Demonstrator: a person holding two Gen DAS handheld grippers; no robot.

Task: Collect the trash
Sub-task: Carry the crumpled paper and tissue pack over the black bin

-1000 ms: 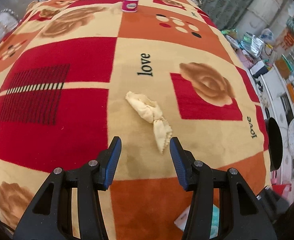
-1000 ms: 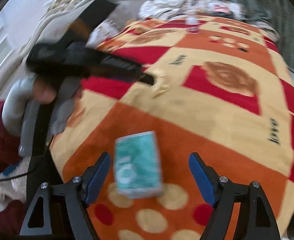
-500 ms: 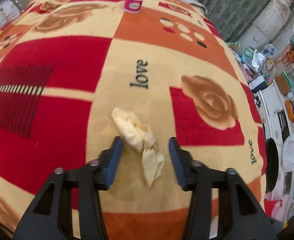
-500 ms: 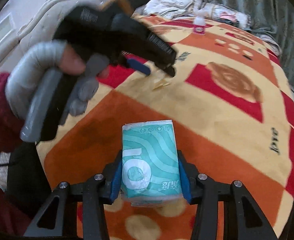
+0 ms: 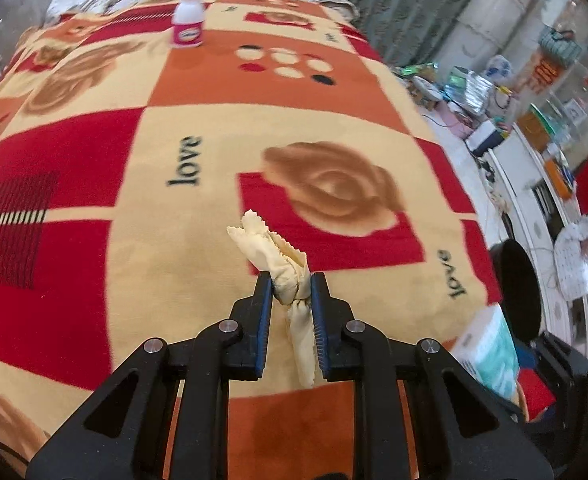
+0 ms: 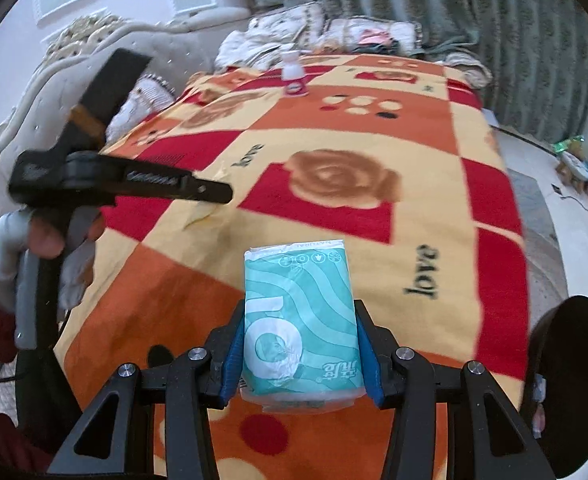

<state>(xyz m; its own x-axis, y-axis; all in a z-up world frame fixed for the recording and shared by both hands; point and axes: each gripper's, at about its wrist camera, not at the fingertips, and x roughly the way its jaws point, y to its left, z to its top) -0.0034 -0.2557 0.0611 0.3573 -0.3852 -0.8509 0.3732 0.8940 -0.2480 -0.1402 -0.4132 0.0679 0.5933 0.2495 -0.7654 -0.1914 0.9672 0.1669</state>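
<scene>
Over the patchwork blanket [image 5: 197,92], left tool [image 5: 291,292] pinches cloth [image 5: 271,250], right tool [image 6: 300,344] pinches tissue pack [image 6: 300,320].

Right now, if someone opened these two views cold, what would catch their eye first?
Probably the loud red, orange and cream blanket with roses and "love" printed across it, filling both views. Next, the crumpled yellow wrapper pinched in the left tool, and the teal tissue pack clamped in the right tool. A small white bottle with a pink label stands alone at the blanket's far end.
</scene>
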